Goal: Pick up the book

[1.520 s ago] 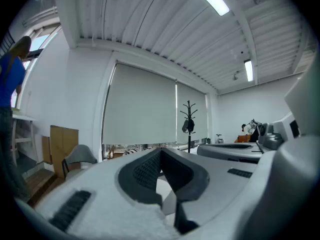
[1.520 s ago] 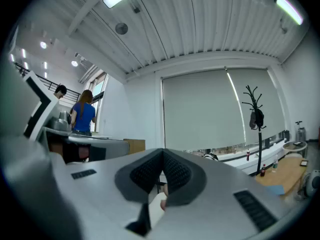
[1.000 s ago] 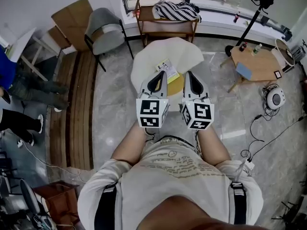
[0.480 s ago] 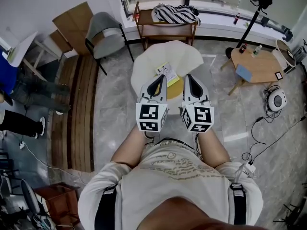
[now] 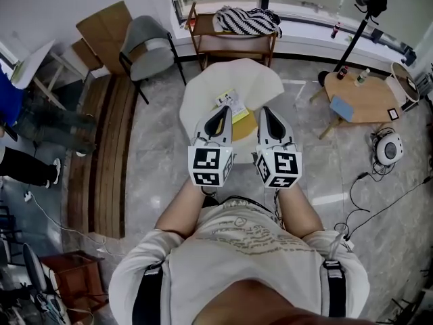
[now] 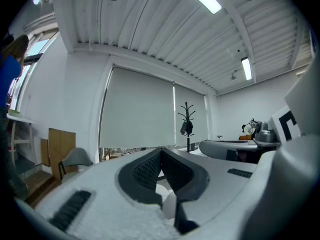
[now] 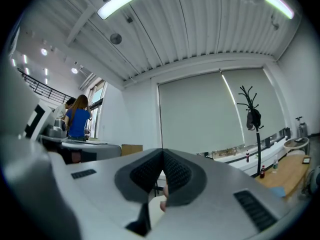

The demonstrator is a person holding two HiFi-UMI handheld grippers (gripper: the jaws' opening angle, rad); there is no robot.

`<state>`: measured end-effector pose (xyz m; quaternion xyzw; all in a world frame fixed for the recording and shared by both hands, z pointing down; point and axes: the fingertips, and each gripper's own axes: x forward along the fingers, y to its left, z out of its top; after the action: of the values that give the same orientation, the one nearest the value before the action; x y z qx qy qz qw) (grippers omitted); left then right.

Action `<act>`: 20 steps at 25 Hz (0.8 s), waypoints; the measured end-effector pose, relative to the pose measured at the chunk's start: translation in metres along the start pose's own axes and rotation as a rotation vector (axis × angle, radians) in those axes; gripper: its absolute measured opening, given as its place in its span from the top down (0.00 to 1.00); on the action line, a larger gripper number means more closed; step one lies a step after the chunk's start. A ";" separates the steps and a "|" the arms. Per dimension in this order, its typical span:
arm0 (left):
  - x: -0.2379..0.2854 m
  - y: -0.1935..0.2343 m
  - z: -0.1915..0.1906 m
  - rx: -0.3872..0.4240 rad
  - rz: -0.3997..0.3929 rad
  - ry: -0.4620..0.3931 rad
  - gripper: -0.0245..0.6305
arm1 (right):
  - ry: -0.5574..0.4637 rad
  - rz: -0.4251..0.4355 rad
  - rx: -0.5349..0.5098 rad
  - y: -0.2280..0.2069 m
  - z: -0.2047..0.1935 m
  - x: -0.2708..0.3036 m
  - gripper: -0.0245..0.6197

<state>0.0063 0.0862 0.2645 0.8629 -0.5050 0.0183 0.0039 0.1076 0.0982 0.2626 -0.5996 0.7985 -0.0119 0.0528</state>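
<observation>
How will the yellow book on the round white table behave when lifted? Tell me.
The yellow book looks thin, so it is probably light and bendy. It lies flat on the white table, so it is unlikely to roll, but catching its edge may be hard.

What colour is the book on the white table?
Yellow with a white patch; the book shows best in the head view.

Left gripper (image 5: 224, 110), right gripper (image 5: 263, 111) level (fingers (image 6: 145, 171) together).

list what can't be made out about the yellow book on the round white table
- Yellow book: head view, partly hidden by the left gripper and right gripper; cover print too small to read.
- Round white table: head view, near rim behind the grippers.
- Both gripper views: book not in frame.
</observation>
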 end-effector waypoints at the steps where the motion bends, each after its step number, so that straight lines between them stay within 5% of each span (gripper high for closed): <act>1: 0.000 -0.002 -0.002 0.002 0.005 0.001 0.93 | 0.004 0.002 0.003 -0.003 -0.002 -0.001 0.92; 20: 0.045 0.003 -0.004 0.018 0.003 -0.028 0.93 | -0.002 0.025 -0.049 -0.018 -0.008 0.036 0.92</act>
<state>0.0258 0.0458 0.2699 0.8623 -0.5061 0.0107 -0.0107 0.1145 0.0579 0.2694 -0.5906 0.8060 0.0090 0.0390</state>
